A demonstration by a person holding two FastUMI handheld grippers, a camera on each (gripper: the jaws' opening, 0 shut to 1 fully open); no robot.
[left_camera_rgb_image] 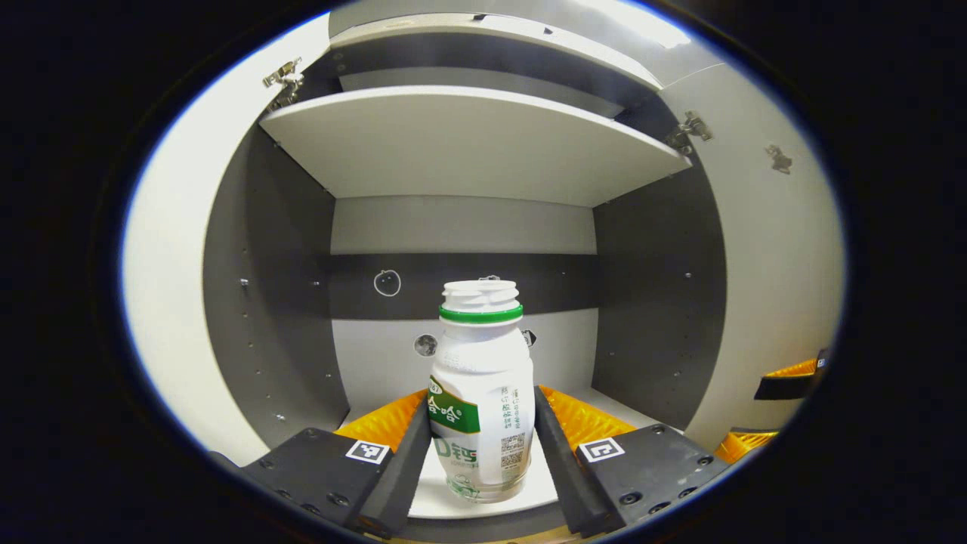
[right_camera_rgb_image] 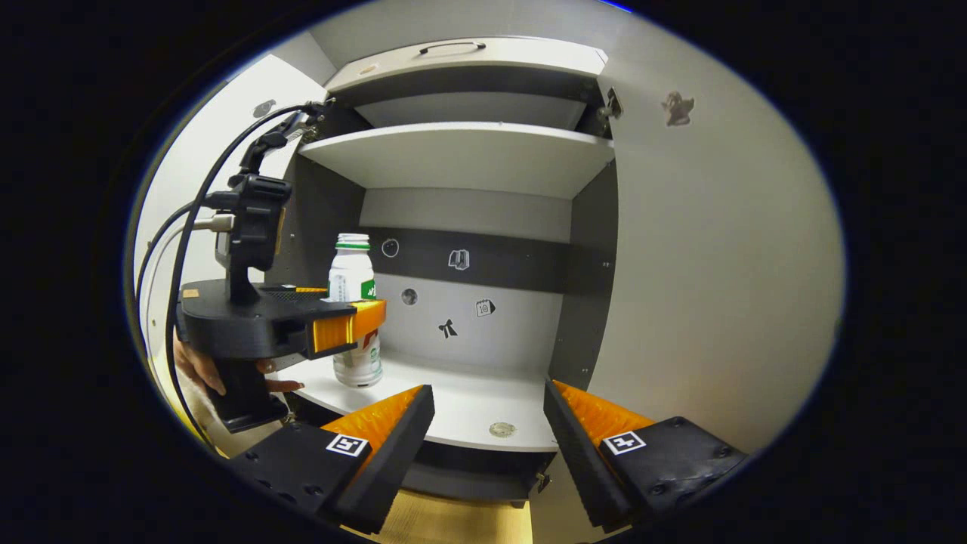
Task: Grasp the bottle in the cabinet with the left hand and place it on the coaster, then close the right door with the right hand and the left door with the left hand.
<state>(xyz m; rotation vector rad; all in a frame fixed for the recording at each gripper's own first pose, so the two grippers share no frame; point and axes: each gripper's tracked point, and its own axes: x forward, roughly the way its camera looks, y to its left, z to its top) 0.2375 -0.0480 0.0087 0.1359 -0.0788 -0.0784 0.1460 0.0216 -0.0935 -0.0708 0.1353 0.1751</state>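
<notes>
White plastic bottle (left_camera_rgb_image: 483, 393) with a green neck ring stands upright on the cabinet's lower shelf (right_camera_rgb_image: 468, 412), between the left gripper (left_camera_rgb_image: 482, 446) fingers.

The left gripper's fingers sit tight against the bottle's two sides, pinching it. In the right gripper view the bottle is at 9 o'clock, a hand (right_camera_rgb_image: 198, 368) holding the left gripper's handle beneath it. The right gripper (right_camera_rgb_image: 489, 438) is spread wide and holds nothing, hanging before the shelf edge. The grey cabinet's white right door (right_camera_rgb_image: 718, 264), at 3 o'clock, stands open.
</notes>
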